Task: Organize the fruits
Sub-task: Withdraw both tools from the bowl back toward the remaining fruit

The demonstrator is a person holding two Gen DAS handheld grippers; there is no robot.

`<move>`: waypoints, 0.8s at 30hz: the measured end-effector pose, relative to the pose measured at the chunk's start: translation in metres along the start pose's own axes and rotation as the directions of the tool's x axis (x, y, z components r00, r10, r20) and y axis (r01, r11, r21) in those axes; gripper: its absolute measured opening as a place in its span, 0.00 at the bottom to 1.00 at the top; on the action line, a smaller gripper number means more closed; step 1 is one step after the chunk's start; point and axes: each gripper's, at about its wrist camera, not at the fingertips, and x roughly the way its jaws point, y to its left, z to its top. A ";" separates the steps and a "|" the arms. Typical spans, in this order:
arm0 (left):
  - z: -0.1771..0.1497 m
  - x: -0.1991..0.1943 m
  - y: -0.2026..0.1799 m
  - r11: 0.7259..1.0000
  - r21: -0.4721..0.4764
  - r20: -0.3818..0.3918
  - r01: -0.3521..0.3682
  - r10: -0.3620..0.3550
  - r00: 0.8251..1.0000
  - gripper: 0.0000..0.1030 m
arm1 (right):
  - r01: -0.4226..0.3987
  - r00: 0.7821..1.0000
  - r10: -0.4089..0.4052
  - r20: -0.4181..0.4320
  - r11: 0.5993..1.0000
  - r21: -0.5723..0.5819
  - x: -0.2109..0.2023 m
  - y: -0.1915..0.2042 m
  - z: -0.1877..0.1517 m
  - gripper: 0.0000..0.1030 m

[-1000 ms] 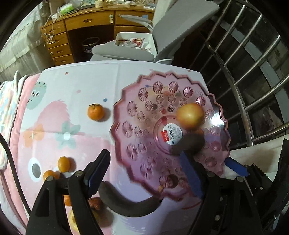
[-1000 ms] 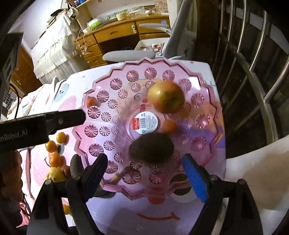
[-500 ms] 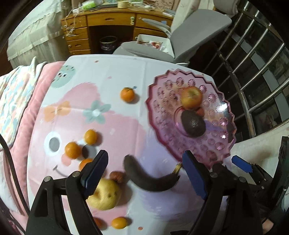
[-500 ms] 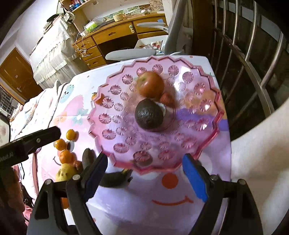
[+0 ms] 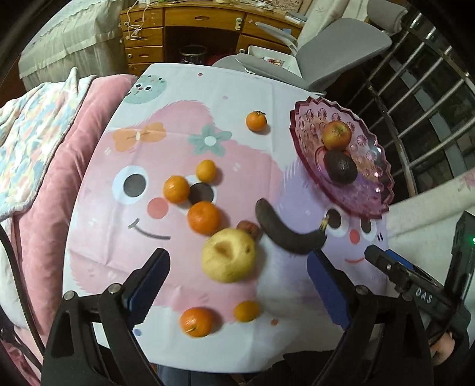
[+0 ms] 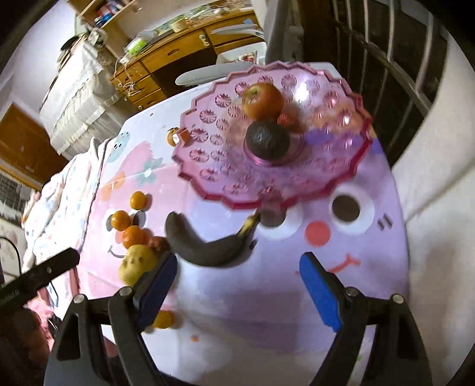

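Wooden desk (image 5: 190, 26) (grey chair (image 5: 335, 50) beside)

Dim, motion-blurred, fisheye-warped edges

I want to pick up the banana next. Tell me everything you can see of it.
The banana is overripe, its peel almost wholly dark brown-black, with a yellowish stem tip. It lies flat on the tablecloth, curved, stem pointing towards the pink dish without visibly touching it. No fingers touch it.

Apple (image 5: 336, 135), avocado (image 5: 340, 167) on pink plate (image 5: 375, 196)
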 end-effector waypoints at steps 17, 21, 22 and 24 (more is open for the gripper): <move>-0.023 -0.031 0.075 0.971 0.224 -0.045 0.088 -0.080 0.996 0.91 | 0.023 0.999 -0.035 0.039 0.960 0.278 -0.001 0.056 -0.098 0.83; -0.033 -0.026 0.079 0.945 0.312 -0.075 0.096 -0.077 0.994 0.91 | 0.019 0.997 -0.039 0.060 0.954 0.300 0.005 0.073 -0.122 0.83; -0.036 -0.024 0.080 0.938 0.333 -0.084 0.100 -0.076 0.994 0.91 | 0.019 0.997 -0.041 0.066 0.954 0.300 0.007 0.075 -0.126 0.83; -0.043 -0.020 0.078 0.920 0.378 -0.104 0.109 -0.075 0.992 0.91 | 0.032 0.995 -0.059 0.082 0.955 0.294 0.010 0.082 -0.135 0.83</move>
